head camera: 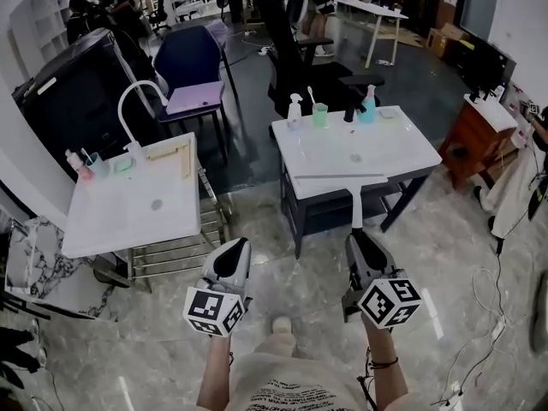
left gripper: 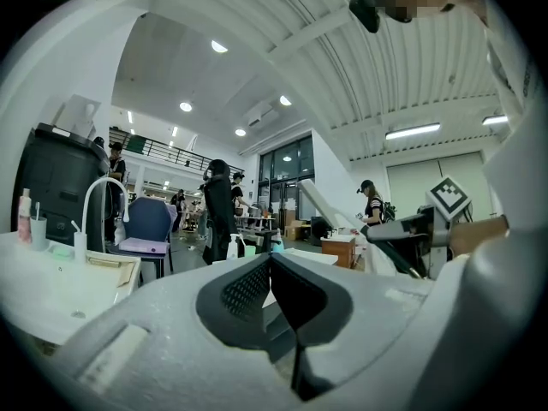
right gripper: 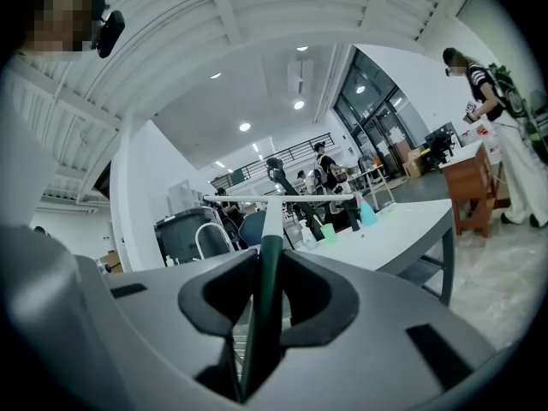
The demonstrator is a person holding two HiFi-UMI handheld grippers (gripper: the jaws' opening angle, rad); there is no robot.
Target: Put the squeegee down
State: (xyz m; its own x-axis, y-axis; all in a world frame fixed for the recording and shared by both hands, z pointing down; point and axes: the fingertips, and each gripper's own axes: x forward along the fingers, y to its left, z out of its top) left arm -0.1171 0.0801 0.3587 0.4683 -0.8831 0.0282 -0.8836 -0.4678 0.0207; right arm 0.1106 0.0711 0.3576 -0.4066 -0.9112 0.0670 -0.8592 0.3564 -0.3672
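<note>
The squeegee (head camera: 354,197) has a long white blade, a white neck and a dark green handle. My right gripper (head camera: 358,236) is shut on that handle and holds it level, pointing away from me. In the head view the blade lies across the near edge of the white table (head camera: 394,157); I cannot tell whether it touches. In the right gripper view the green handle of the squeegee (right gripper: 271,229) runs between the jaws of the right gripper (right gripper: 267,259). My left gripper (head camera: 233,248) is beside it, shut and empty. In its own view the left gripper (left gripper: 270,259) has its pads together.
On the table's far edge stand a spray bottle (head camera: 294,110), a green cup (head camera: 319,114), a black tap (head camera: 349,110) and a teal bottle (head camera: 368,105). A second white sink table (head camera: 128,212) stands to the left. A wooden cabinet (head camera: 479,131) is at the right. Cables (head camera: 492,289) lie on the marble floor.
</note>
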